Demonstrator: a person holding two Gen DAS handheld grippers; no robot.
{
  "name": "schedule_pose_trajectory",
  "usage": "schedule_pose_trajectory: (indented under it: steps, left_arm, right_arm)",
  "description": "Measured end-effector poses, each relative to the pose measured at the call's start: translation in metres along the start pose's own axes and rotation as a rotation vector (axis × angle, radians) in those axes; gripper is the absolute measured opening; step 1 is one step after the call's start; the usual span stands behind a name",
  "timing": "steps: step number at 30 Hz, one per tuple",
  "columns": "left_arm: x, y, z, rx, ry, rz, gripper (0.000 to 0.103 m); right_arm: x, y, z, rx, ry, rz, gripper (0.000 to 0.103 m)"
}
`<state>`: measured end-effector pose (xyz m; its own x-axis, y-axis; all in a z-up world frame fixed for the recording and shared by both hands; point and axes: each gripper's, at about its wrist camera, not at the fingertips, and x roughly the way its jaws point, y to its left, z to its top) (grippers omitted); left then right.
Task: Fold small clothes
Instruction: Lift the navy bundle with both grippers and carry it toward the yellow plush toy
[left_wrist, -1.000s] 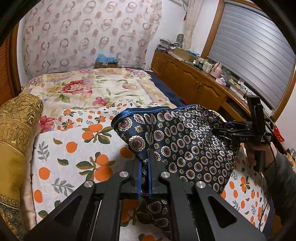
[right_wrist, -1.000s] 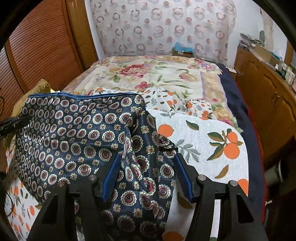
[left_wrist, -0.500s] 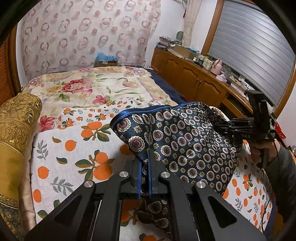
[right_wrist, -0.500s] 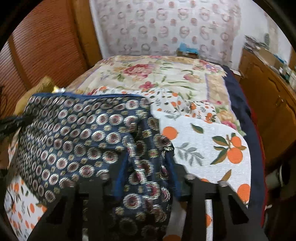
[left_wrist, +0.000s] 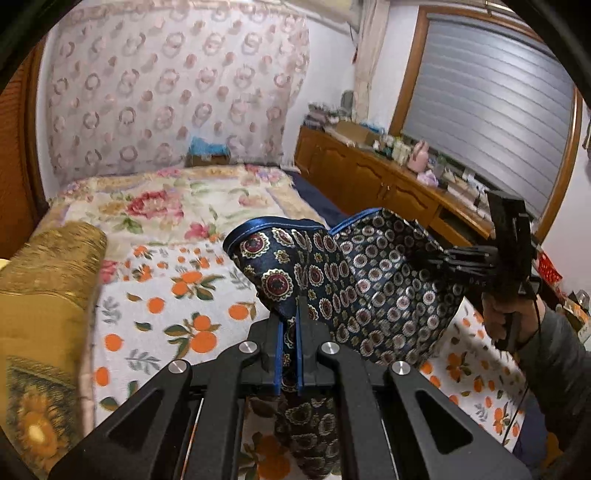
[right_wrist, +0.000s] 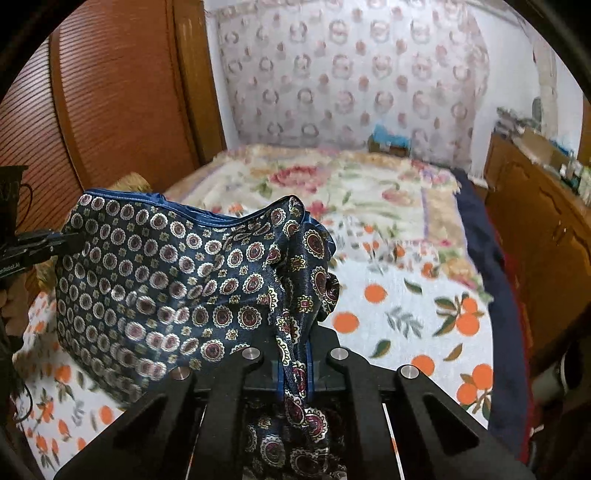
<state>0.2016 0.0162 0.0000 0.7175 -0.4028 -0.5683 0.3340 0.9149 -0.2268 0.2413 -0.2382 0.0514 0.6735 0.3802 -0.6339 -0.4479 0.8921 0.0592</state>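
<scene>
A bedroom in a home.
A bed (left_wrist: 177, 206) with flowered covers fills the room; behind it hangs a patterned curtain (left_wrist: 166, 96), and beside it runs a wooden cabinet (left_wrist: 369, 181) cluttered with household things under a shuttered window (left_wrist: 491, 96).

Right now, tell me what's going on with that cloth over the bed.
A person is folding a navy patterned garment with two handheld grippers. The left gripper is clamped on one bunched edge. The right gripper has just been closing and now pinches another bunch. The cloth hangs stretched between them, raised above the orange-print sheet. No fold is laid down yet.
</scene>
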Motion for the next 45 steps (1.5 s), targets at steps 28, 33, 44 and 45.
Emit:
schedule_pose_trajectory:
  steps: [28,33,44,45]
  left_arm:
    - [-0.154,0.134,-0.041,-0.252,-0.339,0.315,0.006]
    - [-0.151,0.165,-0.067,-0.337,-0.328,0.351,0.006]
    - [-0.151,0.179,-0.11,-0.43,-0.311,0.401,0.006]
    - [-0.151,0.18,-0.112,-0.434,-0.31,0.407,0.006]
  right_arm:
    - [0.073,0.137,0.145,-0.475,-0.166,0.113,0.007]
    - [0.117,0.171,0.163,-0.555,-0.163,0.141,0.007]
    - [0.208,0.232,0.18,-0.681,-0.126,0.183,0.005]
    - [0.21,0.231,0.182,-0.682,-0.128,0.187,0.004]
